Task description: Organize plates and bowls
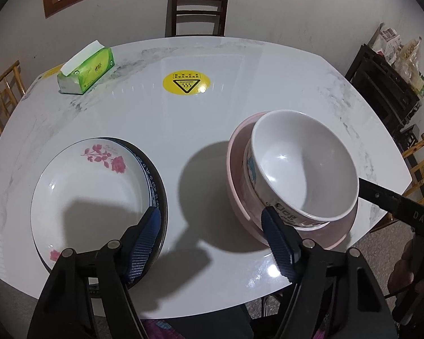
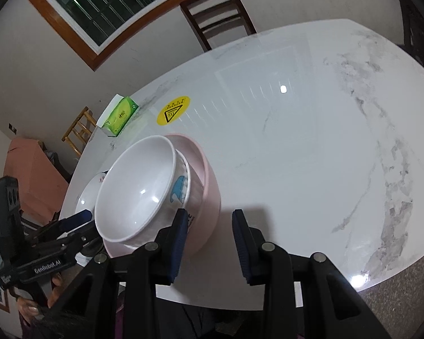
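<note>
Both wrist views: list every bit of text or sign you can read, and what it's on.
"GenRobot.AI": left gripper body, right wrist view.
"DAS": right gripper arm, left wrist view.
Hot-surface triangle: yellow sticker; its top text unreadable.
White bowl lettering: partly hidden.
Tissue pack print: too small.

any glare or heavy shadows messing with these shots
Left wrist view: a dark shadow falls across the rose plate and the table beside the white bowl. Right wrist view: bright glare spots on the tabletop, fisheye bending the window frame.
</note>
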Available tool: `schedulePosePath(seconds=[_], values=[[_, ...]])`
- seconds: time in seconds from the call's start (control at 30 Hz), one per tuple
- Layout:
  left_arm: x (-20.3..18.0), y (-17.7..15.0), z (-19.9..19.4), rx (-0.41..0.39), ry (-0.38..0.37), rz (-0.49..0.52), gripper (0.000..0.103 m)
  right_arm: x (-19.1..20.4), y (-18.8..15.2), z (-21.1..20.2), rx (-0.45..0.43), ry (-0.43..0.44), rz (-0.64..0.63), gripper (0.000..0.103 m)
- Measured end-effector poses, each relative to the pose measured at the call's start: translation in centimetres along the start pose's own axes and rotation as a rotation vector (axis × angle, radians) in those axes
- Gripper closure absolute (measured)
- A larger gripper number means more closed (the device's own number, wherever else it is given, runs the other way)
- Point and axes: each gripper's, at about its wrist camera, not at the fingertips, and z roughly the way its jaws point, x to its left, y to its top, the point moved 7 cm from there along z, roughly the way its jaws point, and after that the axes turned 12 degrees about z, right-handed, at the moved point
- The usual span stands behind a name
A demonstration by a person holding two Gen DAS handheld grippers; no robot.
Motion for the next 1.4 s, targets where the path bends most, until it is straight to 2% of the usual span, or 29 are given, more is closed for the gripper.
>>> schedulePosePath(seconds=[0.17,0.43,0.53,0.57,0.63,0.8,0.93,1.1,1.13,1.3,1.4], values=[[0.0,0.1,0.5,0.031,-0.016,-0.013,0.037,0.2,0.4,0.7,0.028,-0.044,-0.011,0.070],[0.2,0.3,0.7,0.049,-0.019,-0.025,0.036,-0.3,1.2,1.5,0.086,-0.036,0.047,0.070],[0.1,0.5,0.8,0.054,-0.036,-0.025,0.047,-0.2,1.3,1.7,0.104,-0.034,0.039,0.070],[0.0,0.5,0.8,0.056,-0.062,-0.033,0.055,-0.2,1.3,1.7,0.110,-0.033,0.034,0.070],[-0.2,0.7,0.7,0.054,-0.096,-0.042,0.066,-0.1,1.3,1.9,0.126,-0.032,0.030,0.070],[-0.6,1.0,0.9,0.069,-0.142,-0.060,0.079,0.2,1.3,2.0,0.155,-0.059,0.011,0.070],[0.2,0.6,1.5,0.118,-0.260,-0.179,0.078,0.3,1.7,2.3,0.183,-0.082,0.003,0.070],[0.8,0.2,1.9,0.184,-0.338,-0.283,0.077,0.2,2.0,2.7,0.245,-0.086,0.021,0.070],[0.8,0.1,2.0,0.195,-0.342,-0.301,0.077,0.1,2.1,2.8,0.259,-0.083,0.028,0.070],[1.7,-0.7,2.3,0.274,-0.319,-0.437,0.064,0.0,2.1,3.1,0.304,-0.078,0.034,0.070],[2.0,-0.9,2.3,0.309,-0.268,-0.478,0.059,0.0,2.0,3.1,0.326,-0.085,0.026,0.070]])
